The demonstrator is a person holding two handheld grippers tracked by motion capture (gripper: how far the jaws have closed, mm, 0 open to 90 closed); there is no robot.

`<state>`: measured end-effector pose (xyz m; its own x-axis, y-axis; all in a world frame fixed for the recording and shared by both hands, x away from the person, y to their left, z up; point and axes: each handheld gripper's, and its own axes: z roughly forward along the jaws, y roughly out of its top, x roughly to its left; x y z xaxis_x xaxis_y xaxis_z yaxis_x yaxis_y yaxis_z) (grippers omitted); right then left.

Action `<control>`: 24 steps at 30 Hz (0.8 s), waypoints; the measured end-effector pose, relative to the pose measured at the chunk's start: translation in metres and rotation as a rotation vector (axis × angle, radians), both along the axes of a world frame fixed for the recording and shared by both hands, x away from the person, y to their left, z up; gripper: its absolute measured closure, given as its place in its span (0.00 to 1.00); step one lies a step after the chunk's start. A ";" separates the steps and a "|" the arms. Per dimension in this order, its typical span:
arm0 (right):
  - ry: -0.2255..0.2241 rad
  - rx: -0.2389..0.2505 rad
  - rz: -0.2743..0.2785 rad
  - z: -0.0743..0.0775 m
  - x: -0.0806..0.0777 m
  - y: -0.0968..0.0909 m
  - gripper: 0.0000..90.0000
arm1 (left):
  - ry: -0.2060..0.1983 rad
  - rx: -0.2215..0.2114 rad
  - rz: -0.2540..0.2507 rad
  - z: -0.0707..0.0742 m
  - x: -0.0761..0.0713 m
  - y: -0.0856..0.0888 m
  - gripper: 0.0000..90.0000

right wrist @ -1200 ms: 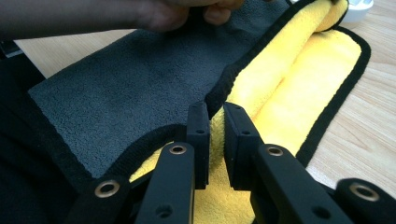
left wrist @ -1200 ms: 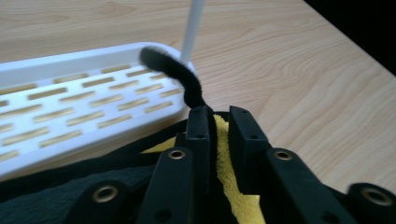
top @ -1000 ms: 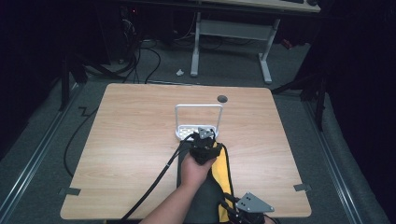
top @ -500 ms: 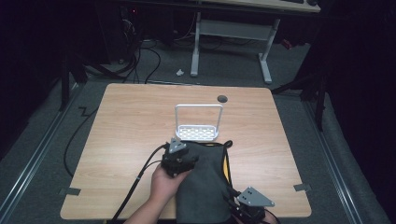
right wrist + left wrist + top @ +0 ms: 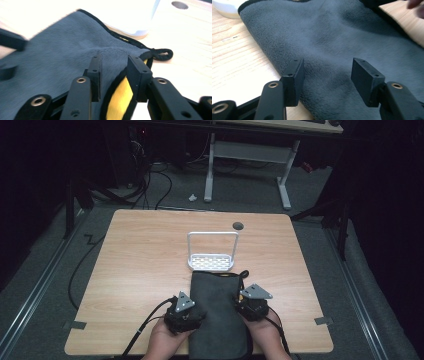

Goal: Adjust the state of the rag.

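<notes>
A dark grey cloth (image 5: pixel 217 315) with black trim and a yellow underside (image 5: pixel 120 100) lies folded flat on the wooden table (image 5: pixel 140 250), its far end next to a white rack (image 5: pixel 212 262). My left gripper (image 5: pixel 192 312) is at the cloth's left edge. Its jaws (image 5: pixel 327 67) stand wide apart over the grey pile (image 5: pixel 332 40) and have just been opening, with nothing pressed. My right gripper (image 5: pixel 247 307) is at the cloth's right edge. The trimmed edge runs loosely between its jaws (image 5: pixel 115 62), which have just been opening. The pads do not press on the cloth.
The white rack has a tall handle hoop (image 5: pixel 212 234) and a perforated base. A round hole (image 5: pixel 238 225) sits in the table behind it. The cloth's black hanging loop (image 5: pixel 163 53) lies on the wood by the rack. Desk legs and cables stand beyond the table.
The cloth, bunched with yellow showing a second ago, now lies flat grey side up. The left gripper moved back from near the rack to the cloth's left edge. The right gripper came up to its right edge.
</notes>
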<state>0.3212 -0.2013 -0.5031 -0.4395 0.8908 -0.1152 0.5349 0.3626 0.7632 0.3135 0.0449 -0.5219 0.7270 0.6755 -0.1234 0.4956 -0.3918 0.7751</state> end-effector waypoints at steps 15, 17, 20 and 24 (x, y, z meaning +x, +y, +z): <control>0.095 0.027 -0.003 -0.022 -0.004 -0.015 0.82 | -0.012 0.075 -0.031 -0.007 -0.023 0.008 0.50; 0.096 0.033 0.006 -0.023 -0.008 -0.015 0.82 | -0.012 0.068 -0.036 -0.008 -0.029 0.012 0.50; 0.101 0.038 0.020 -0.023 -0.018 -0.014 0.82 | -0.003 0.054 -0.040 -0.008 -0.037 0.017 0.50; 0.105 0.038 0.046 -0.022 -0.031 -0.012 0.82 | 0.002 0.038 -0.047 -0.009 -0.044 0.024 0.51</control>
<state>0.2898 -0.2131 -0.5254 -0.4876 0.8724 -0.0331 0.5962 0.3604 0.7174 0.2694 0.0692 -0.5304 0.7580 0.6445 -0.0998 0.4775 -0.4443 0.7580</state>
